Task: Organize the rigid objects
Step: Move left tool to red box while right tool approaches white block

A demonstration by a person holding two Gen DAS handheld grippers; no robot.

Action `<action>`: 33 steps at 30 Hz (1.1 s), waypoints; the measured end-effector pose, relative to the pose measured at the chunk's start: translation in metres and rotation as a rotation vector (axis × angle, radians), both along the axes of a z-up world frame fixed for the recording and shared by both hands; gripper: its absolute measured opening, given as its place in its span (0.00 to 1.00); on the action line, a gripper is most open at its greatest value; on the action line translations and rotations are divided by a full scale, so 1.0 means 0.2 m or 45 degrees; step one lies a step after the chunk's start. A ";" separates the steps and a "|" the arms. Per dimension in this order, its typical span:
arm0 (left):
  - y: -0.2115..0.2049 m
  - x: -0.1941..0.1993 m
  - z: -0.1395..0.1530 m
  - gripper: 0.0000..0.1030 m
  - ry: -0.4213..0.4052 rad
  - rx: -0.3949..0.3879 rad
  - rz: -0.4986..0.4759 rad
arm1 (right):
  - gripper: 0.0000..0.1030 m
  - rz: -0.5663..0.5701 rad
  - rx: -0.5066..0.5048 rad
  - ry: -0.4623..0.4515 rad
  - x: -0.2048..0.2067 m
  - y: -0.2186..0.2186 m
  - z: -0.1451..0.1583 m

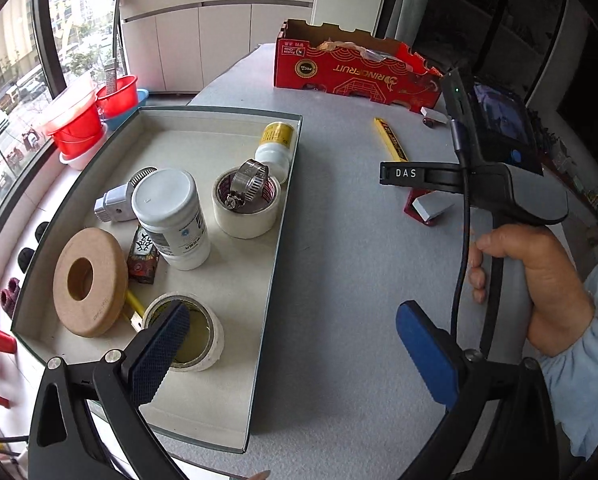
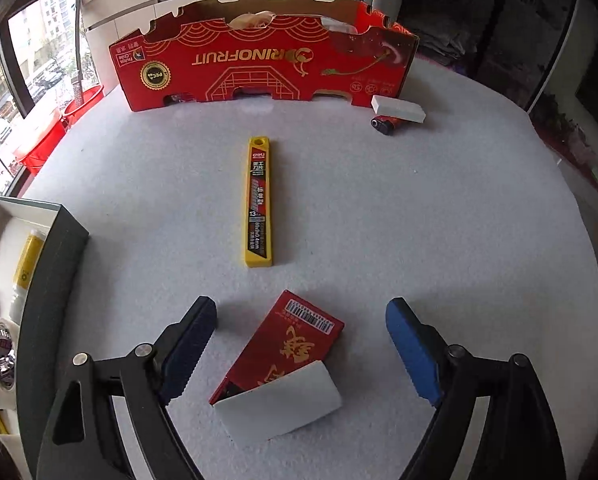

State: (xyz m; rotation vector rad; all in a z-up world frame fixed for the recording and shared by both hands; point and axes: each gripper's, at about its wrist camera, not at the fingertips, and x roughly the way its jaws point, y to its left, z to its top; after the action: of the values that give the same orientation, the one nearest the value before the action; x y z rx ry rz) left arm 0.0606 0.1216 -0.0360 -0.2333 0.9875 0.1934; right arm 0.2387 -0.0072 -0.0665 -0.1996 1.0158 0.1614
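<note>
Above the red box [image 2: 287, 356], the right gripper [image 2: 299, 352] gapes wide, empty.

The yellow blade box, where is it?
In the right wrist view, the yellow blade box lies flat mid-table, between the red carton and the red packet.

My left pad hid part of the tape roll [image 1: 203, 332], the wooden ring [image 1: 89, 282] covered most of a yellow stick [image 1: 133, 304], and the tray [image 2: 55, 240] was cut off at the right view's edge.
</note>
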 end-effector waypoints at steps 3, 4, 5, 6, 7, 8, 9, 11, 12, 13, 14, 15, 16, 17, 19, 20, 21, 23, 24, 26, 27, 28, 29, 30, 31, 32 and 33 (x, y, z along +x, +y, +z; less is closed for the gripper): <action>-0.04 0.00 -0.01 1.00 0.011 -0.009 -0.018 | 0.87 -0.043 0.012 0.030 -0.05 -0.12 -0.01; -0.06 0.00 -0.02 1.00 0.012 -0.011 -0.031 | 0.87 -0.066 0.031 0.048 -0.08 -0.17 -0.01; -0.08 0.00 -0.01 1.00 0.011 -0.009 -0.044 | 0.87 -0.088 0.052 0.064 -0.11 -0.24 -0.02; -0.10 -0.01 -0.01 1.00 0.007 -0.008 -0.060 | 0.87 -0.109 0.067 0.075 -0.15 -0.30 -0.02; -0.13 -0.02 -0.01 1.00 0.006 -0.007 -0.077 | 0.87 -0.129 0.072 0.084 -0.19 -0.37 -0.03; -0.16 -0.02 -0.01 1.00 0.007 -0.006 -0.093 | 0.87 -0.148 0.080 0.092 -0.24 -0.44 -0.03; -0.18 -0.02 -0.01 1.00 0.008 -0.006 -0.107 | 0.87 -0.165 0.089 0.102 -0.29 -0.51 -0.03; -0.23 -0.02 -0.01 1.00 0.014 -0.007 -0.133 | 0.87 -0.184 0.088 0.115 -0.39 -0.64 -0.04; -0.25 -0.01 -0.01 1.00 0.014 -0.007 -0.146 | 0.87 -0.184 0.099 0.128 -0.42 -0.71 -0.03; -0.28 0.01 0.00 1.00 0.013 -0.007 -0.161 | 0.87 -0.184 0.137 0.126 -0.46 -0.77 -0.02; -0.30 0.03 0.01 1.00 0.010 -0.005 -0.176 | 0.87 -0.190 0.189 0.100 -0.51 -0.84 0.00; -0.33 0.05 0.01 1.00 0.004 -0.001 -0.188 | 0.87 -0.205 0.224 0.068 -0.56 -0.90 0.03; -0.35 0.09 0.02 1.00 -0.003 0.005 -0.194 | 0.87 -0.227 0.239 0.044 -0.59 -0.95 0.06; -0.38 0.13 0.03 1.00 -0.007 0.012 -0.193 | 0.87 -0.248 0.250 0.032 -0.63 -1.00 0.07; -0.41 0.23 0.03 1.00 -0.016 0.025 -0.166 | 0.87 -0.258 0.281 0.042 -0.66 -1.06 0.09; -0.42 0.30 0.02 1.00 -0.015 0.039 -0.149 | 0.87 -0.259 0.291 0.051 -0.68 -1.09 0.09; -0.43 0.37 0.01 1.00 -0.004 0.053 -0.128 | 0.87 -0.263 0.297 0.057 -0.68 -1.10 0.08; -0.45 0.50 -0.04 1.00 0.029 0.035 -0.102 | 0.87 -0.272 0.307 0.072 -0.69 -1.13 0.07; -0.46 0.56 -0.07 1.00 0.054 0.006 -0.102 | 0.87 -0.277 0.316 0.082 -0.70 -1.15 0.06; -0.47 0.67 -0.12 1.00 0.100 0.018 -0.076 | 0.87 -0.285 0.348 0.098 -0.71 -1.18 0.05; -0.47 0.71 -0.14 1.00 0.122 0.051 -0.030 | 0.87 -0.291 0.364 0.099 -0.71 -1.19 0.06; -0.45 0.75 -0.15 1.00 0.122 0.053 0.020 | 0.87 -0.292 0.376 0.094 -0.71 -1.20 0.06; -0.43 0.79 -0.16 1.00 0.103 0.034 0.066 | 0.87 -0.291 0.382 0.086 -0.72 -1.22 0.07; -0.41 0.82 -0.15 1.00 0.083 0.016 0.103 | 0.87 -0.285 0.382 0.079 -0.72 -1.23 0.07; -0.40 0.86 -0.15 1.00 0.065 0.003 0.126 | 0.87 -0.278 0.375 0.077 -0.72 -1.23 0.07; -0.40 0.90 -0.16 1.00 0.046 -0.009 0.118 | 0.87 -0.273 0.365 0.079 -0.71 -1.23 0.07; -0.42 0.95 -0.17 1.00 0.046 -0.008 0.086 | 0.87 -0.273 0.358 0.082 -0.71 -1.24 0.06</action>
State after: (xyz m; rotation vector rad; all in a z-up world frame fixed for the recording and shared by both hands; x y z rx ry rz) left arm 0.2510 0.0383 -0.0701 -0.2704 1.0166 0.2570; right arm 0.0976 -0.2551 -0.0548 0.1714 1.0591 0.1141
